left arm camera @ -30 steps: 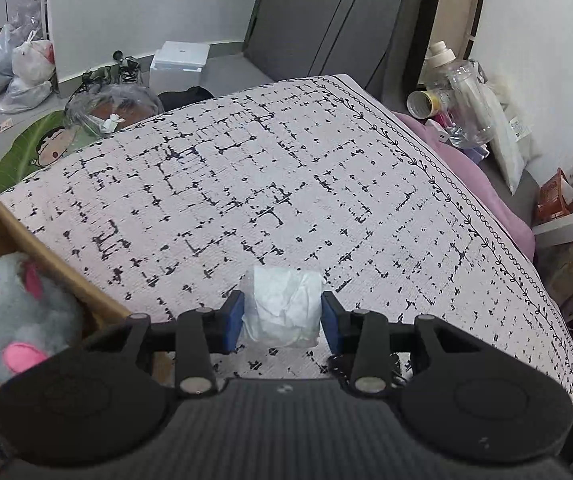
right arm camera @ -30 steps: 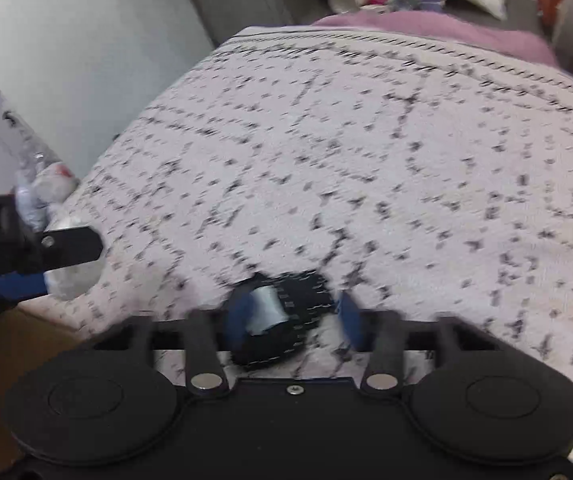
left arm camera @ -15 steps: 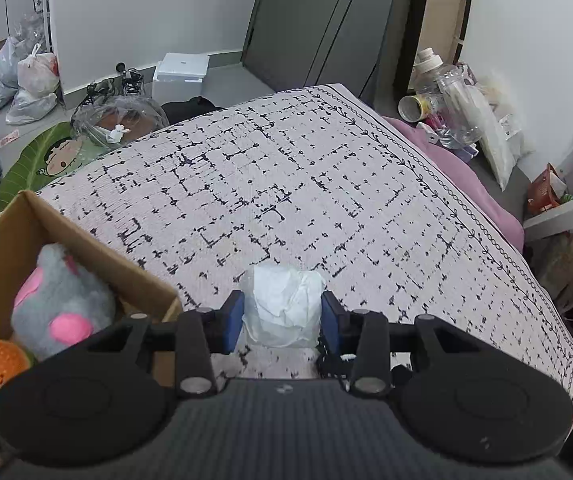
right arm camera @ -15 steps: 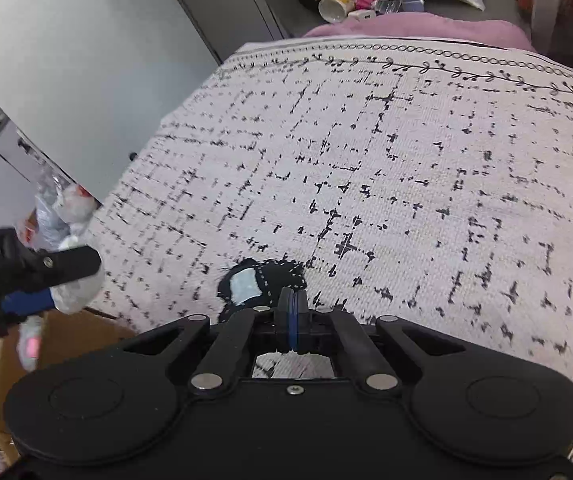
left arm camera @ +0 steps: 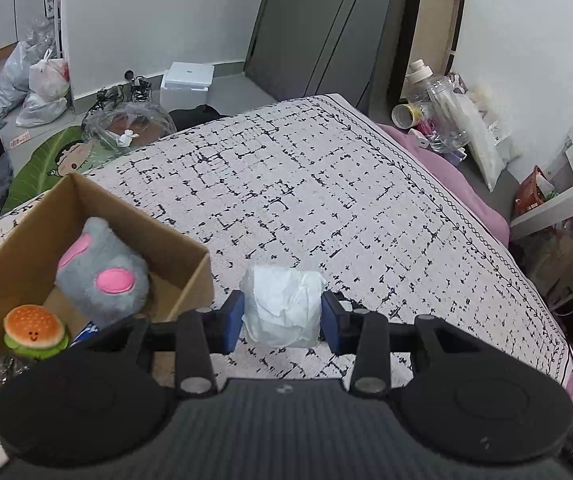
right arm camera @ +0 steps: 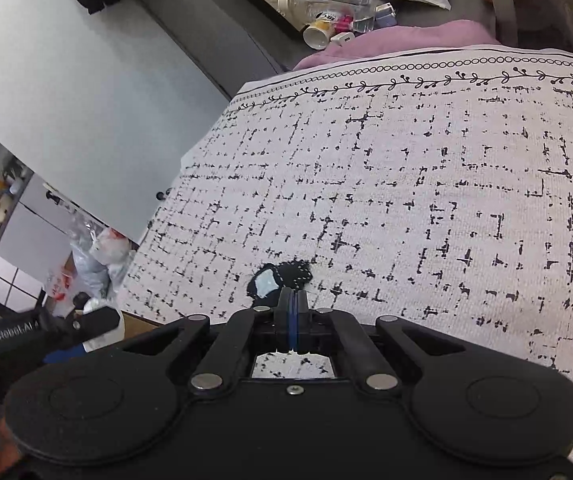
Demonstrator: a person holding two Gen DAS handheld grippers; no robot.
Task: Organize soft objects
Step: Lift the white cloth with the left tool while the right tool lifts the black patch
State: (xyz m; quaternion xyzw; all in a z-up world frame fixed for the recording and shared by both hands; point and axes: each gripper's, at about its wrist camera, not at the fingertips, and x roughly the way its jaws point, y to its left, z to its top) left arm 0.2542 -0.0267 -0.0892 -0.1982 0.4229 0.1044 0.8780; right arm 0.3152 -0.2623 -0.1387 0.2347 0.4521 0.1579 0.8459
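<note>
My left gripper [left arm camera: 282, 316] is shut on a white crumpled tissue pack [left arm camera: 283, 306] and holds it above the bed, just right of a cardboard box [left arm camera: 134, 220]. The box holds a grey plush with pink patches [left arm camera: 100, 276] and a small burger toy [left arm camera: 34, 330]. My right gripper [right arm camera: 293, 312] is shut on the edge of a small black fabric piece with a pale patch [right arm camera: 276, 282], held over the patterned bedspread [right arm camera: 426, 200]. The left gripper also shows at the left edge of the right wrist view [right arm camera: 66, 328].
The bedspread [left arm camera: 306, 184] covers the whole bed. Bottles, a cup and a pillow [left arm camera: 442, 120] lie beyond the bed's far right edge. Plastic bags [left arm camera: 42, 84] and a white box [left arm camera: 188, 80] stand on the floor at the far left.
My left gripper has moved left with the tissue pack, bringing the box and its toys into view. My right gripper closed on the black fabric piece and lifted it.
</note>
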